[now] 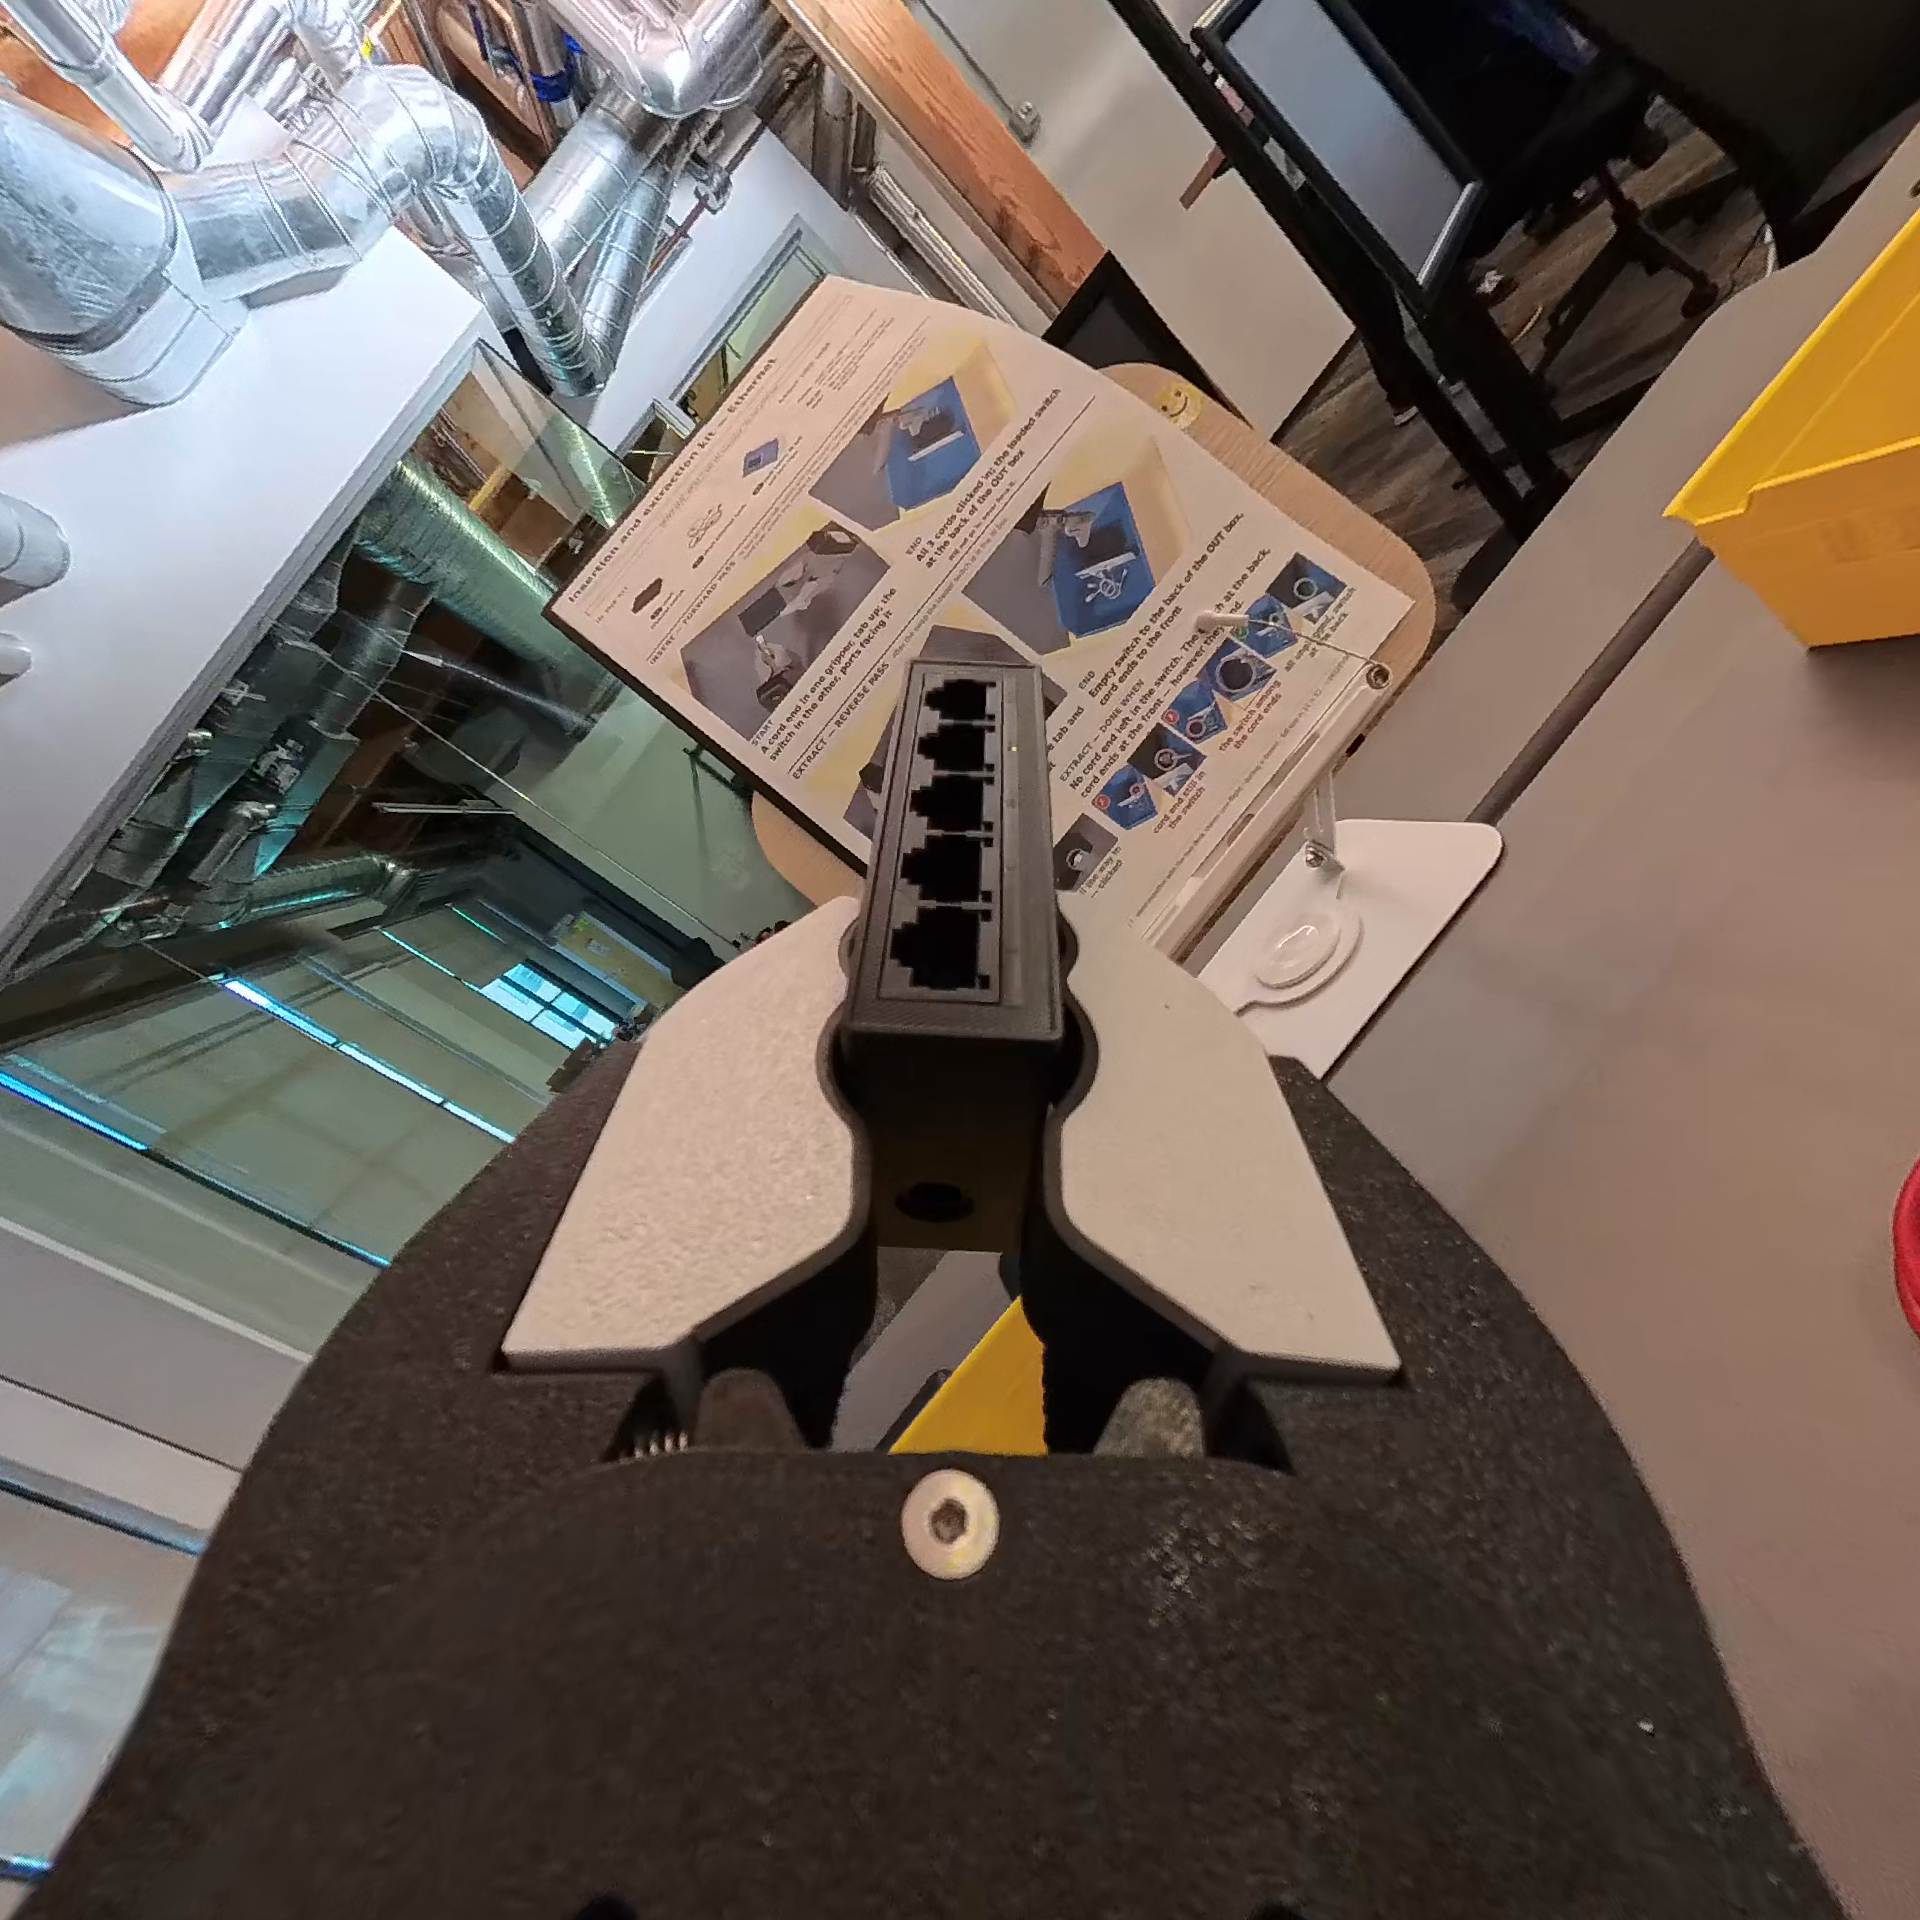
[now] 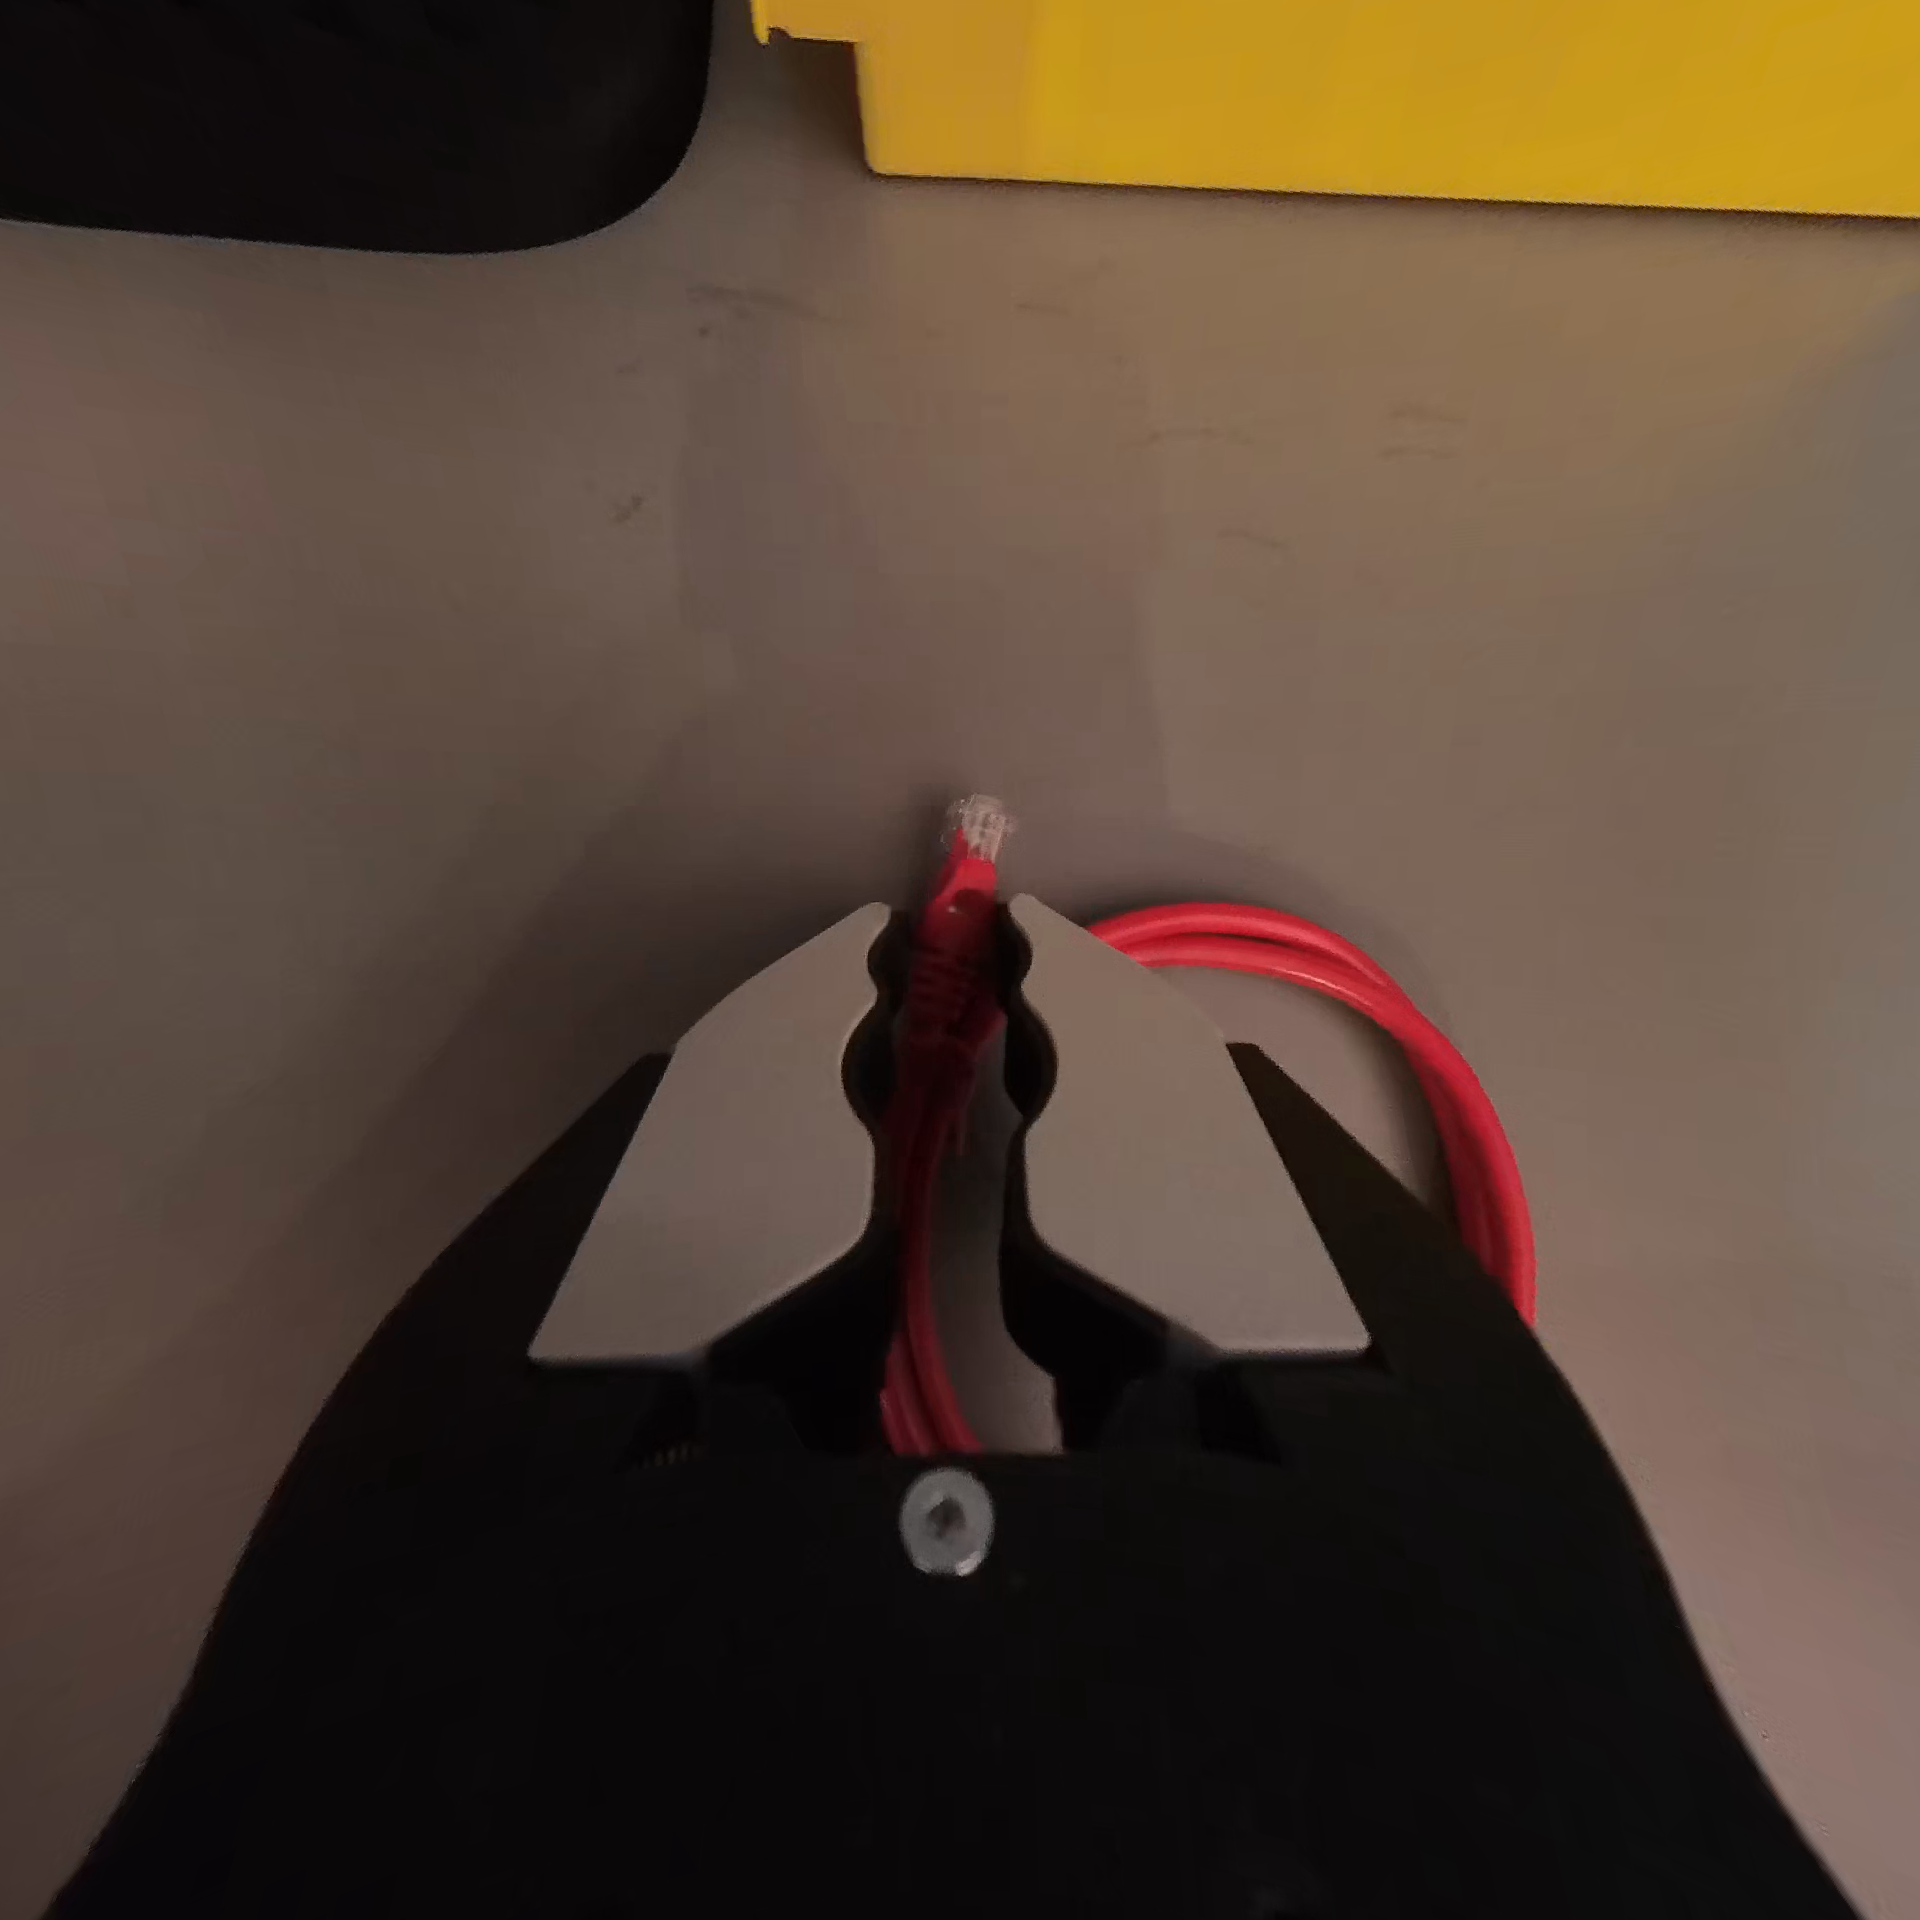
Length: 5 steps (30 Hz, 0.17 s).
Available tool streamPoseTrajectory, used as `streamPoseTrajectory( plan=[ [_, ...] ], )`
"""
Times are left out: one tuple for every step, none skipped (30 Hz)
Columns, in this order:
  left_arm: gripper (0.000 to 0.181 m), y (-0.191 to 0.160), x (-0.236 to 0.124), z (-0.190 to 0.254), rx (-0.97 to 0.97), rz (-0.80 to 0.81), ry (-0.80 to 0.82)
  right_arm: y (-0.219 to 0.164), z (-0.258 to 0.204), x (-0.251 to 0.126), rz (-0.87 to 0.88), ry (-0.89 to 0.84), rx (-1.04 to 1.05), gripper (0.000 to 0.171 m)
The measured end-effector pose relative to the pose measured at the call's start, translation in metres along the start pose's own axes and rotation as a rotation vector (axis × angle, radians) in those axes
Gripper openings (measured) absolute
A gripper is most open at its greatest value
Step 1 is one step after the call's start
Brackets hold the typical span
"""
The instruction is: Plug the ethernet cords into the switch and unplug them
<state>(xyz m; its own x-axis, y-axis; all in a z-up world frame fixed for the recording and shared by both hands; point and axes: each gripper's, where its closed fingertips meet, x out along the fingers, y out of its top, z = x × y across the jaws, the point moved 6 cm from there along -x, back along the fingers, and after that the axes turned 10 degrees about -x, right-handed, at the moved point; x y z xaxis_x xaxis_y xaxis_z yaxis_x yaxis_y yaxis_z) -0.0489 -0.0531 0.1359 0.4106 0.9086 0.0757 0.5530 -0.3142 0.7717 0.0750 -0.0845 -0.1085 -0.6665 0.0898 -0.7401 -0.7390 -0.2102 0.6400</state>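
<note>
My left gripper (image 1: 954, 940) is shut on a black ethernet switch (image 1: 951, 831) and holds it up in the air, tilted. Its row of several ports faces the camera, and all are empty. My right gripper (image 2: 948, 914) is shut on the boot of a red ethernet cord (image 2: 951, 945) just above the grey table (image 2: 416, 623). The clear plug (image 2: 977, 826) sticks out past the fingertips. The rest of the cord loops out to the right (image 2: 1455, 1091). A bit of the red cord shows at the right edge of the left wrist view (image 1: 1907, 1268).
A yellow bin (image 2: 1351, 94) stands on the table ahead of the right gripper and shows in the left wrist view (image 1: 1829, 457). A dark rounded object (image 2: 312, 114) lies at the far left. An instruction sheet (image 1: 935, 540) on a white stand (image 1: 1382, 883) stands behind the switch. Spacing between my two grippers at the tips: around 30 cm. To reach the dark rounded object (image 2: 312, 114) in a straight line is about 20 cm for my right fingers, about 35 cm for my left.
</note>
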Motion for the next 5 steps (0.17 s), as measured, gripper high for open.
streamPoseTrajectory(
  plan=[
    [0.029, -0.0006, 0.0005, 0.0009, 0.010, -0.004, -0.001, 0.0001, 0.0002, 0.0007, 0.005, 0.007, 0.007, 0.017],
    [0.029, -0.0012, 0.0011, 0.0016, 0.019, -0.009, -0.002, 0.0005, 0.0003, 0.0012, 0.005, 0.018, 0.014, 0.017],
    [0.029, -0.0018, 0.0017, 0.0025, 0.029, -0.013, -0.002, 0.0009, 0.0005, 0.0015, 0.003, 0.028, 0.021, 0.017],
    [0.029, -0.0026, 0.0023, 0.0034, 0.040, -0.018, -0.003, 0.0012, 0.0005, 0.0016, 0.001, 0.033, 0.022, 0.017],
    [0.029, -0.0035, 0.0031, 0.0043, 0.050, -0.022, -0.006, 0.0014, 0.0002, 0.0018, 0.000, 0.033, 0.010, 0.017]
  ],
)
